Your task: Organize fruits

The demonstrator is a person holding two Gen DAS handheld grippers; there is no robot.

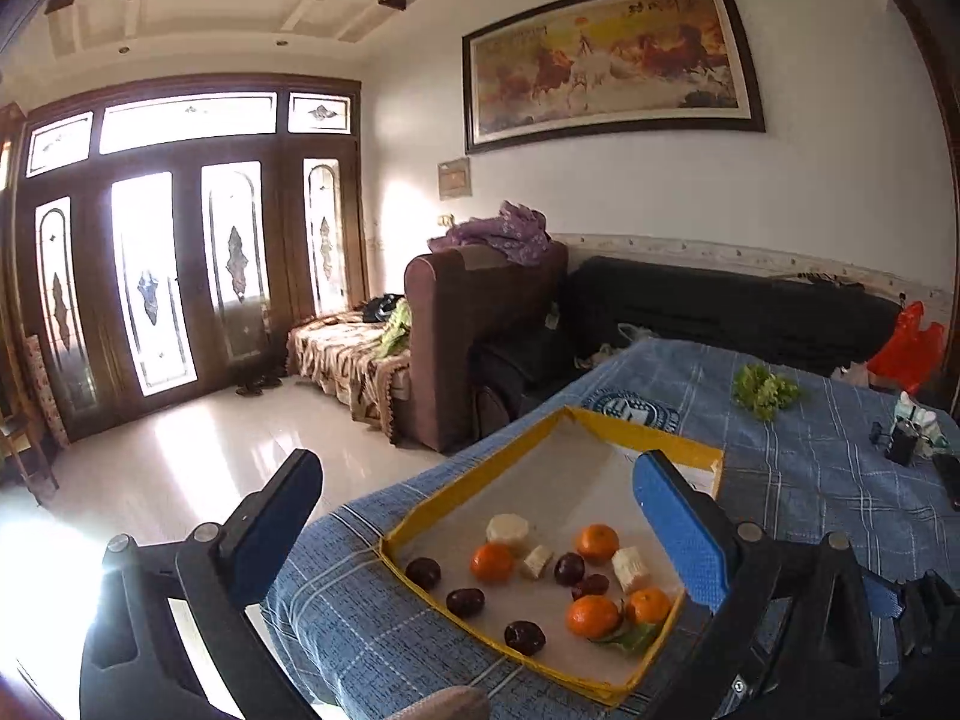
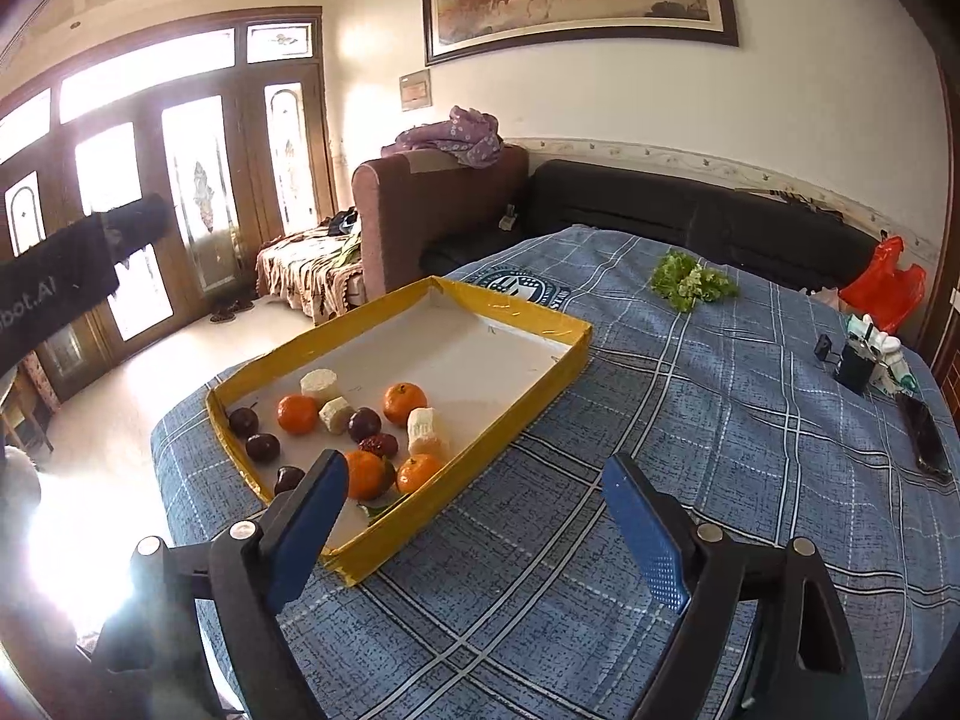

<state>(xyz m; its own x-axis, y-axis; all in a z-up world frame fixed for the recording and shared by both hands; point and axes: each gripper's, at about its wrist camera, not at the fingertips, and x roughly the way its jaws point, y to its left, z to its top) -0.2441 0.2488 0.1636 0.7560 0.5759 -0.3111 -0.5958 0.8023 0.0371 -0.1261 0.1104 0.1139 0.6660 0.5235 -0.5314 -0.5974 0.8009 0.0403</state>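
Mixed fruit lies clustered at the near end of the yellow-rimmed tray (image 2: 576, 354); sorting stage unclear.
Left hand-held gripper (image 1: 480, 516) and right hand-held gripper (image 2: 480, 516) hover spread, empty; tangerines (image 2: 297, 414), dark plums (image 2: 364, 423) and white chunks (image 2: 318, 384) intermingle.

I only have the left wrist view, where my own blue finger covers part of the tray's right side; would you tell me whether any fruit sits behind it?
Observer: None. In the right wrist view that stretch of the yellow tray is bare white; the fruit all lies in the near half.
Operator: Thank you. How does the right gripper stand?
Observer: The right gripper is open and empty, above the tray's near corner and the blue cloth.
Operator: And the dark thing cut off at my right edge?
Observer: It is a flat dark device, lying whole on the cloth near the table's edge.
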